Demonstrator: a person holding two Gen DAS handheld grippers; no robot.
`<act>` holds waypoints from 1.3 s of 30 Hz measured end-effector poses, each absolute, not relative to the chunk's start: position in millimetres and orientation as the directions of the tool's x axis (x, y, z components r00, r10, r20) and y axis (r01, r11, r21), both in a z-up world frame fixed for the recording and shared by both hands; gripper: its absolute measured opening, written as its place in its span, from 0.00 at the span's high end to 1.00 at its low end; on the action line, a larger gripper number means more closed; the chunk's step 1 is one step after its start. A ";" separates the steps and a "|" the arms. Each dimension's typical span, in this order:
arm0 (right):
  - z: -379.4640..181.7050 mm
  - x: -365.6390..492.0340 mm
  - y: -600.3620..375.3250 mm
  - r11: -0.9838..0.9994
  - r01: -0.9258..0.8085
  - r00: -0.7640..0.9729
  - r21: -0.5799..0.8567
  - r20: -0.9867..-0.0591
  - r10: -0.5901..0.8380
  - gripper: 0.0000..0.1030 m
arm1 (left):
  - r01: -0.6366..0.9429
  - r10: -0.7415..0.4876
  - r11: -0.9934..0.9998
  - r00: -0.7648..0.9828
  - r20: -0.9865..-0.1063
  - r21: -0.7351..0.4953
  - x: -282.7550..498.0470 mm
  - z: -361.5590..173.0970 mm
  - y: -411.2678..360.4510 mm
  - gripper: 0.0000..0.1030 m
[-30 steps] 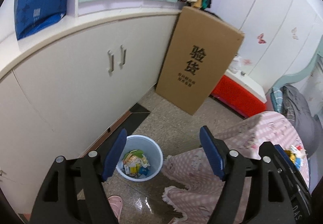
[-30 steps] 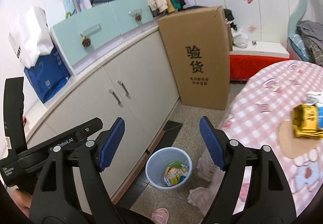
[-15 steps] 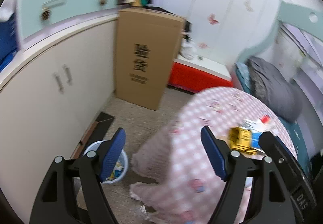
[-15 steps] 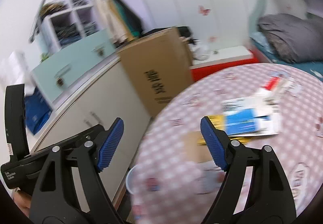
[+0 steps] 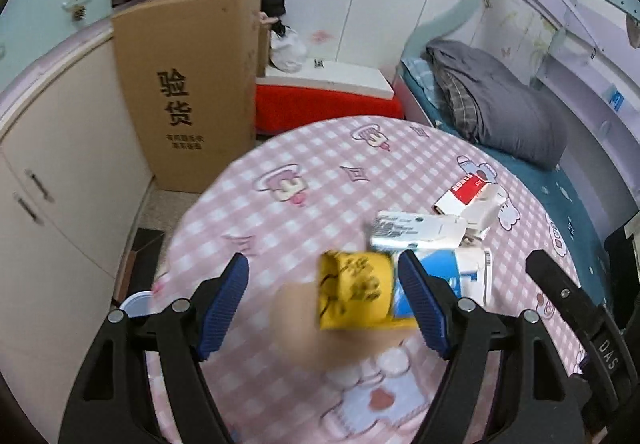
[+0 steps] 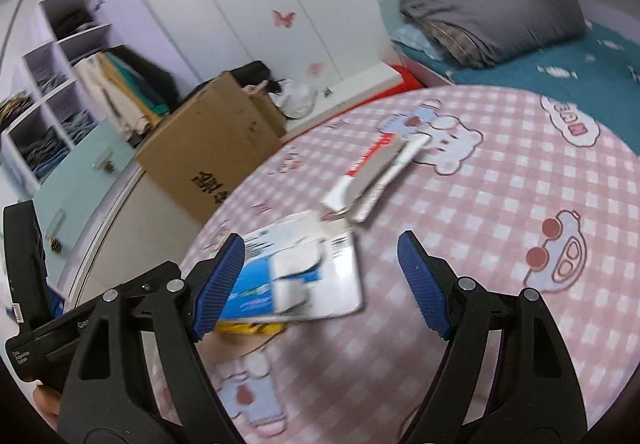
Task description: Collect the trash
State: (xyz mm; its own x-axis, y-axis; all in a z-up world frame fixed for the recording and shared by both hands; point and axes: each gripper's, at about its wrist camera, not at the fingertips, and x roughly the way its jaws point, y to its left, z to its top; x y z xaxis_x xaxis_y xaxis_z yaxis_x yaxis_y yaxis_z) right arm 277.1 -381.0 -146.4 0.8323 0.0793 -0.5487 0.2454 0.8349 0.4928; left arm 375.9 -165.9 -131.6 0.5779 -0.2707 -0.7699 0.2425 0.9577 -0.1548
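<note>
Trash lies in a loose cluster on the round table (image 5: 320, 172) with its pink checked cloth. A yellow packet (image 5: 354, 296) sits between the fingers of the left gripper (image 5: 324, 300), close against the inner side of its right finger and untouched. Just behind that finger lies a blue-and-white carton (image 5: 460, 276); beyond it a white flattened box (image 5: 416, 232), and farther off a red-and-white box (image 5: 468, 192).

The left gripper stands open, nothing between its pads in contact. The right gripper (image 6: 320, 284) is likewise open and empty — the blue-and-white carton lies ahead of its left finger, the red-and-white box farther ahead.

A trash bin (image 5: 136, 302) shows only as a rim past the left gripper's left finger, at the table's edge. A tall cardboard box (image 5: 188, 96) stands well ahead and left, against the cabinets (image 5: 60, 172).
</note>
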 end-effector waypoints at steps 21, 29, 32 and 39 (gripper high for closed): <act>-175.6 348.3 -413.7 0.814 0.280 0.776 0.508 -0.619 0.120 0.90 | 0.280 -0.391 0.913 0.393 -0.832 -0.297 418.6 -168.9 -203.3 0.27; -145.8 293.7 -426.6 0.869 0.276 0.829 0.410 -0.560 0.001 0.92 | 0.278 -0.397 0.911 0.395 -0.829 -0.304 399.6 -163.0 -200.1 0.27; -141.3 271.5 -431.3 0.875 0.280 0.836 0.394 -0.549 -0.020 0.92 | 0.273 -0.399 0.911 0.404 -0.823 -0.308 390.3 -159.6 -196.9 0.27; -155.2 231.8 -428.4 0.860 0.264 0.821 0.437 -0.569 0.038 0.92 | 0.258 -0.458 0.888 0.404 -0.792 -0.382 376.5 -146.8 -189.1 0.27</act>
